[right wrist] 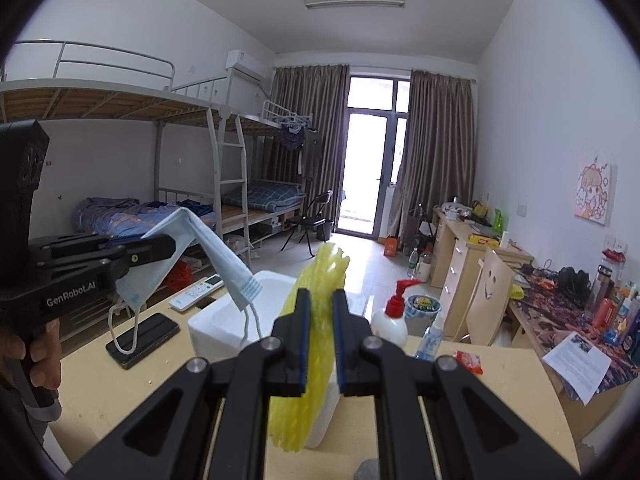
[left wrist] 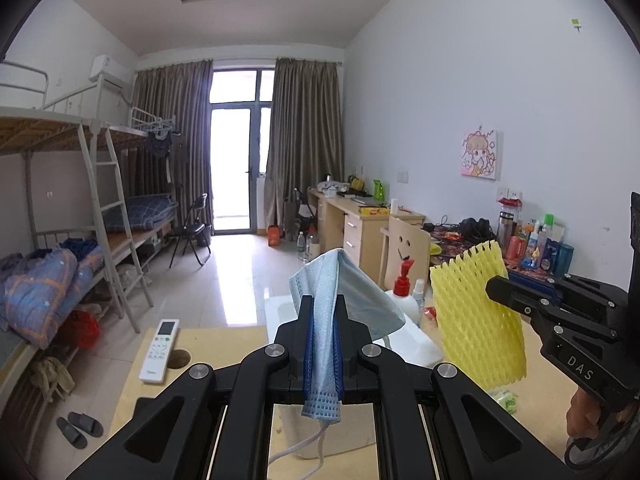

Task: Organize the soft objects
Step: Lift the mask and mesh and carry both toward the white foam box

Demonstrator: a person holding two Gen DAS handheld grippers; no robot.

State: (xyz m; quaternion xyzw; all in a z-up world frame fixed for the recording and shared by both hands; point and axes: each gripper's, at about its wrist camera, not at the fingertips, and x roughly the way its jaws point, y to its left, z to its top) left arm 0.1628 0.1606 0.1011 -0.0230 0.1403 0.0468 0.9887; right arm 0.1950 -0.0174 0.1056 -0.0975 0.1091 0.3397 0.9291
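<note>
My left gripper (left wrist: 323, 312) is shut on a light blue face mask (left wrist: 352, 292), held up above the table; the mask's white ear loops hang down. It also shows in the right wrist view (right wrist: 216, 256), at the left gripper's tip (right wrist: 160, 248). My right gripper (right wrist: 321, 304) is shut on a yellow foam net sleeve (right wrist: 308, 360), also held up in the air. In the left wrist view the sleeve (left wrist: 476, 320) hangs from the right gripper (left wrist: 496, 290) at the right. A white foam box (right wrist: 224, 320) stands on the table below both, open at the top.
On the wooden table (right wrist: 480, 400) lie a white remote (left wrist: 159, 350), a black phone (right wrist: 143, 338), a pump bottle with a red top (right wrist: 394, 316), a small spray bottle (right wrist: 432, 336) and a red packet (right wrist: 468, 360). Bunk beds (right wrist: 120, 160) stand left, desks (right wrist: 472, 248) right.
</note>
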